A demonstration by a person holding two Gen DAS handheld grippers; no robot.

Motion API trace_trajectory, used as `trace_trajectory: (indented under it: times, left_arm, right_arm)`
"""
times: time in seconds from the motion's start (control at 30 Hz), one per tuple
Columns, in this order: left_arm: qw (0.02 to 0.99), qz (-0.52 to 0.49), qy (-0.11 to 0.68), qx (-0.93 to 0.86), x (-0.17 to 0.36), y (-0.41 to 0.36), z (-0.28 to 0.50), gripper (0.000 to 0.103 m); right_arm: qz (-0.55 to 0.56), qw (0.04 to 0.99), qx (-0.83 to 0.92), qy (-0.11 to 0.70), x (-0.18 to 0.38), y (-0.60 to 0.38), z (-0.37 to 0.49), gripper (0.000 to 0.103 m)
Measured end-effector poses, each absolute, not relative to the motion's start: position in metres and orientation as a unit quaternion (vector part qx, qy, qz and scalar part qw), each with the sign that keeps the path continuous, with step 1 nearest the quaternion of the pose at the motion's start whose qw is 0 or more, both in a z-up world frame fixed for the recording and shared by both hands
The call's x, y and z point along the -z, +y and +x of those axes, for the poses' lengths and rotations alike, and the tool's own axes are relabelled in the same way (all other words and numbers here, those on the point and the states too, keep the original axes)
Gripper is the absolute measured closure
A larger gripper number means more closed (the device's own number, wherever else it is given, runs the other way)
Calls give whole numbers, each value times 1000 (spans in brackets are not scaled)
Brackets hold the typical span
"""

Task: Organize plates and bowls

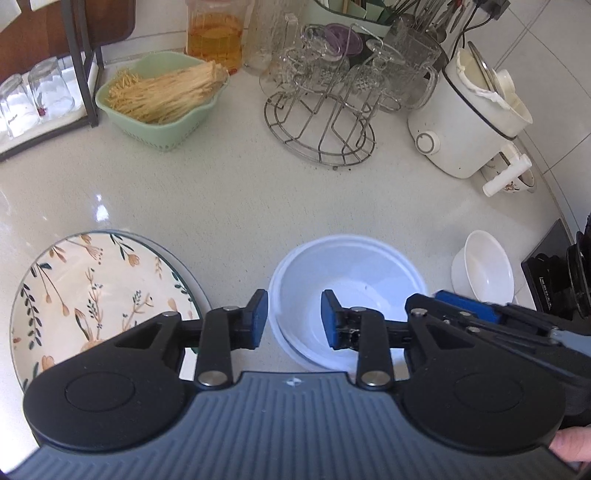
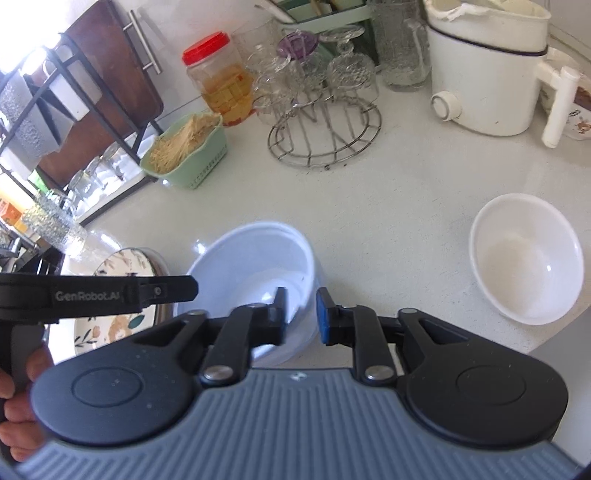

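A white bowl, seemingly stacked in another, sits on the counter. My left gripper is open, its jaws astride the bowl's left rim. My right gripper is open, astride the bowl's right rim; it also shows in the left wrist view. A floral plate lies left of the bowl. A smaller white bowl stands to the right.
A green basket of noodles, a wire rack of glasses, a jar of yellow liquid and a white cooker line the back. A black shelf with glasses stands far left. Counter edge at right.
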State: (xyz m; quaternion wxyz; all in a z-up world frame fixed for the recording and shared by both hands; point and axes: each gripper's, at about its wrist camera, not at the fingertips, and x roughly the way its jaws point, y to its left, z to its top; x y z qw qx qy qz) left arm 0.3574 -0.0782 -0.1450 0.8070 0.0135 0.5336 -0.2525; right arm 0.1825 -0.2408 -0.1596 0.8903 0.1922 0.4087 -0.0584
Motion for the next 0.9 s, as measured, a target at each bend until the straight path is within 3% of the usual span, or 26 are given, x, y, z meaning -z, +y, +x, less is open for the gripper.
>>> trace_trajectory:
  times: [0.03,0.9]
  left_arm:
    - [808,14,531,254,143,-78,357,67]
    - [829,33,465,310,75,-98,330,67]
  right_arm:
    - [195,892,62,403,158,-241,181,59]
    - [196,920,112,320,109,-261,140,60]
